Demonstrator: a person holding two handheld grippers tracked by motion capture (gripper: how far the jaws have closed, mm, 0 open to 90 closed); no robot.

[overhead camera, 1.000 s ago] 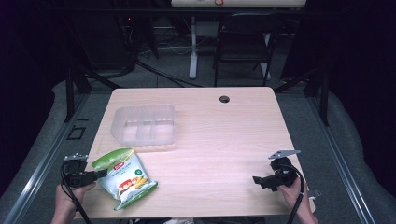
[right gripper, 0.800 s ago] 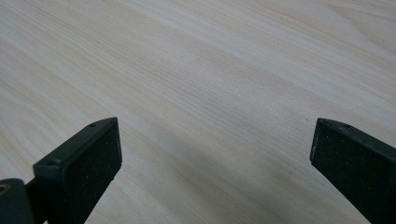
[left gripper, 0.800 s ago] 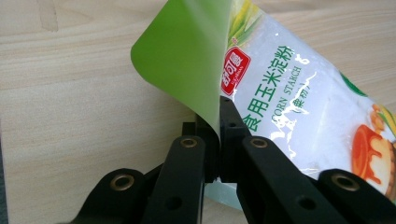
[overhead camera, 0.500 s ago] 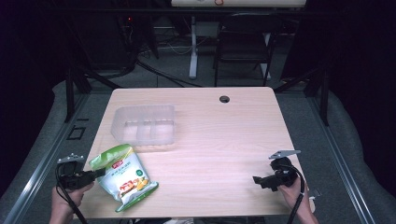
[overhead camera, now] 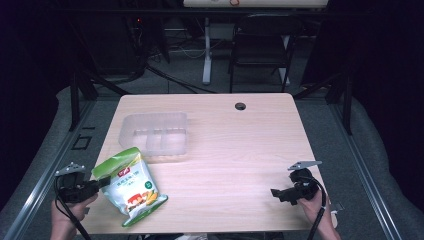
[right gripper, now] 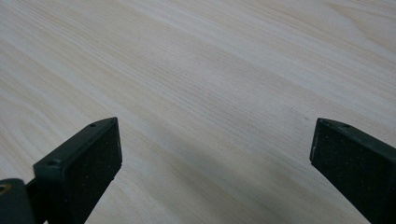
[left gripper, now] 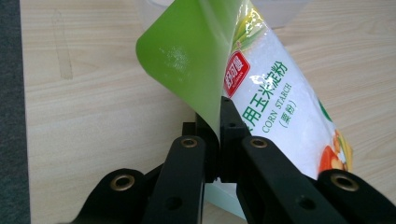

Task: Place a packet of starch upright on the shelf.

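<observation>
A green and white bag of corn starch (overhead camera: 131, 186) lies at the table's front left, its green top edge curled up. My left gripper (overhead camera: 102, 184) is shut on that edge, and in the left gripper view the jaws pinch the green flap of the bag (left gripper: 261, 88) at the left gripper's tips (left gripper: 219, 121). My right gripper (overhead camera: 276, 192) rests low over the table's front right, open. In the right gripper view the right gripper (right gripper: 215, 154) holds nothing, with bare wood between its two pads.
A clear plastic container (overhead camera: 156, 135) with compartments sits just behind the bag. The wooden table (overhead camera: 235, 150) has a round cable hole (overhead camera: 240, 106) near its far edge. A dark chair (overhead camera: 260, 45) and cables stand beyond the table.
My left gripper has drawn slightly left toward the table's edge, pulling the bag's top with it. The right gripper has stayed put.
</observation>
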